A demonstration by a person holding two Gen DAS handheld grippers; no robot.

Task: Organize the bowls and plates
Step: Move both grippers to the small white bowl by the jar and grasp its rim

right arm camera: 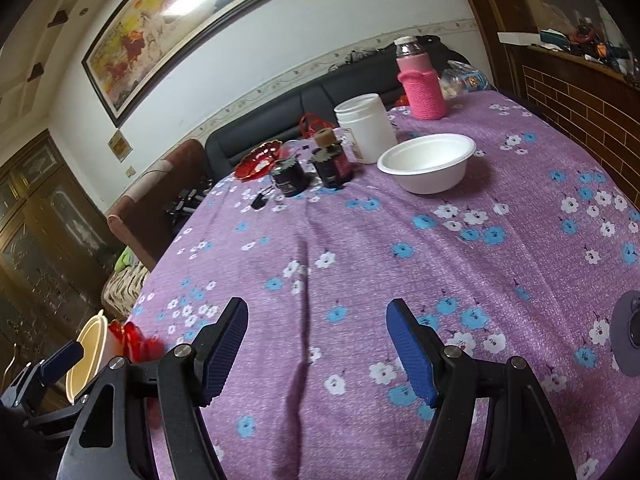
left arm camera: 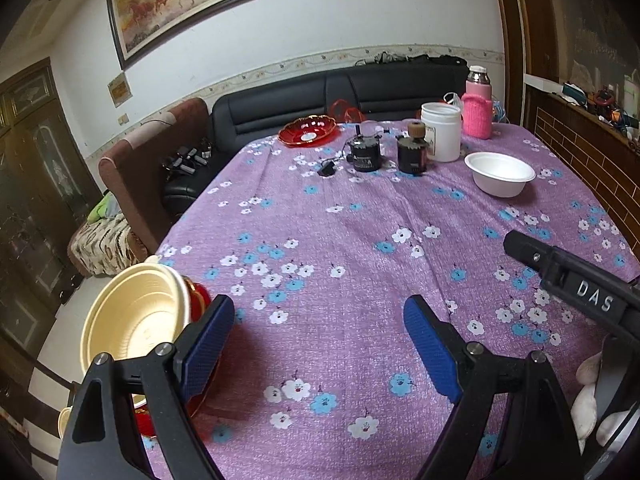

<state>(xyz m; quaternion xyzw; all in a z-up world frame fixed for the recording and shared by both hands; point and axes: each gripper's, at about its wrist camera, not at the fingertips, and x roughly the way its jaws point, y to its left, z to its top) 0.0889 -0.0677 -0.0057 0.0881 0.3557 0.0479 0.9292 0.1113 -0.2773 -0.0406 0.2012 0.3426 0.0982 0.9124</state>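
A cream bowl (left arm camera: 136, 316) rests in a red plate (left arm camera: 200, 296) at the table's near left edge, just left of my open, empty left gripper (left arm camera: 320, 344). Both show in the right wrist view, the bowl (right arm camera: 90, 356) and red plate (right arm camera: 136, 340) at lower left. A white bowl (left arm camera: 500, 174) stands at the far right, also in the right wrist view (right arm camera: 428, 164). A second red plate (left arm camera: 307, 130) sits at the far edge, also in the right wrist view (right arm camera: 256, 162). My right gripper (right arm camera: 318, 350) is open and empty above the cloth.
The table has a purple flowered cloth (left arm camera: 360, 240). At the back stand two dark jars (left arm camera: 364, 156), a white tub (left arm camera: 440, 132) and a pink-sleeved bottle (left arm camera: 478, 108). A black sofa (left arm camera: 320, 96) lies behind; a brick-patterned wall (left arm camera: 580, 152) is at right.
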